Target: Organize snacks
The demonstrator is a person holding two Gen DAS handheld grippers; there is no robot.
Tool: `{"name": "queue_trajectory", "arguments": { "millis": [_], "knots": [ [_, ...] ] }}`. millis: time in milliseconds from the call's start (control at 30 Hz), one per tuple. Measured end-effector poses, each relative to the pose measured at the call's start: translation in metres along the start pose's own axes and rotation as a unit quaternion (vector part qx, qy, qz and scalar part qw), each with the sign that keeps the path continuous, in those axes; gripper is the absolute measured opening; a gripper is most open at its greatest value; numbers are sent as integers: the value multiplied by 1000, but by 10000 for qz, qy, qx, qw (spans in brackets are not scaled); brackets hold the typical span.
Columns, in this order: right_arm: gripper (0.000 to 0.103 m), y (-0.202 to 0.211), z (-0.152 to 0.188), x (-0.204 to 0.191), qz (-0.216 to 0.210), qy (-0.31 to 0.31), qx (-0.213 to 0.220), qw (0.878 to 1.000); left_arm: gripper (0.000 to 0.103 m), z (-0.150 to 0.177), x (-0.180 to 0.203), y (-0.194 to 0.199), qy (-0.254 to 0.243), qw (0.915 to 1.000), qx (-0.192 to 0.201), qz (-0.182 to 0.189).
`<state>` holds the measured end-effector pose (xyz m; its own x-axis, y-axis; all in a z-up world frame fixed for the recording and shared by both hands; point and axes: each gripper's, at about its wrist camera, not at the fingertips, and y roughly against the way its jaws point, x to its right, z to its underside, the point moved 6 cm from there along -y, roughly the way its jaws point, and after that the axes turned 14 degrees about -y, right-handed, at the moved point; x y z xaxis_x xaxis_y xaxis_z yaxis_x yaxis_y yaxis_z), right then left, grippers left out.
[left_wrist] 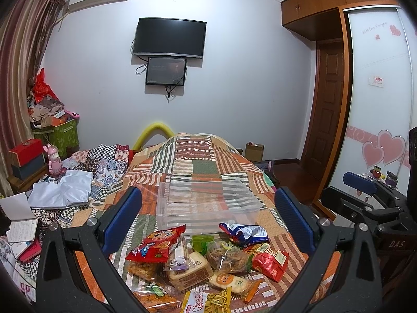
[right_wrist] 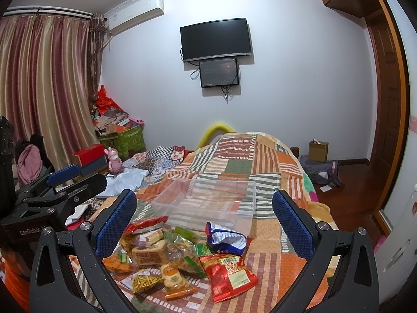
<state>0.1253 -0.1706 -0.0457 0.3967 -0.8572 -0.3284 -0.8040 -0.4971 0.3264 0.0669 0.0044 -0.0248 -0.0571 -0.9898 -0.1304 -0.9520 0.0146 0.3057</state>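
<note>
Your view of the snack pile point(left_wrist: 208, 258) is partial: in the left wrist view the nearest packets run off the bottom edge, and several lie under others, so you cannot get an exact count. About ten packets show in the right wrist view, among them two red bags, one at the near right point(right_wrist: 228, 276) and one at the far left of the heap point(right_wrist: 146, 224), one blue-and-white bag point(right_wrist: 225, 238), one brown cake pack point(right_wrist: 149, 254) and one yellow pack of sticks point(right_wrist: 144, 283). Print on the wrappers is too small to read. The pile sits on the near part of the quilt point(left_wrist: 198, 161), and one clear bin point(left_wrist: 208, 203) stands just beyond it, touching or almost touching the far packets; its walls are hard to trace against the pattern. Your left gripper point(left_wrist: 208, 221) hangs over the pile with its jaws spread wide and nothing between them. Your right gripper point(right_wrist: 206, 224) is likewise wide apart and holds nothing. Each one shows at the edge of the other's view, partly cut off. Beyond the bed there are two dark screens on the wall, a TV point(right_wrist: 216, 39) with a smaller one point(right_wrist: 219, 73) below it.
</note>
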Motion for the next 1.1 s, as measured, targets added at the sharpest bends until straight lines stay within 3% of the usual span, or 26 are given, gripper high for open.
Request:
{"name": "queue_trajectory", "arguments": {
  "millis": [567,833,1100],
  "knots": [
    [103,-28,12,16,44,-116,-381,9992,103,18,-7,-33,94,9992,-382,79],
    [103,-57,31,34,202,-210,-827,9962,103,46,-14,-72,123,9955,-933,121],
    [103,-96,55,55,352,-449,-1484,9873,103,83,-45,-119,465,9848,-1667,121]
  ]
}}
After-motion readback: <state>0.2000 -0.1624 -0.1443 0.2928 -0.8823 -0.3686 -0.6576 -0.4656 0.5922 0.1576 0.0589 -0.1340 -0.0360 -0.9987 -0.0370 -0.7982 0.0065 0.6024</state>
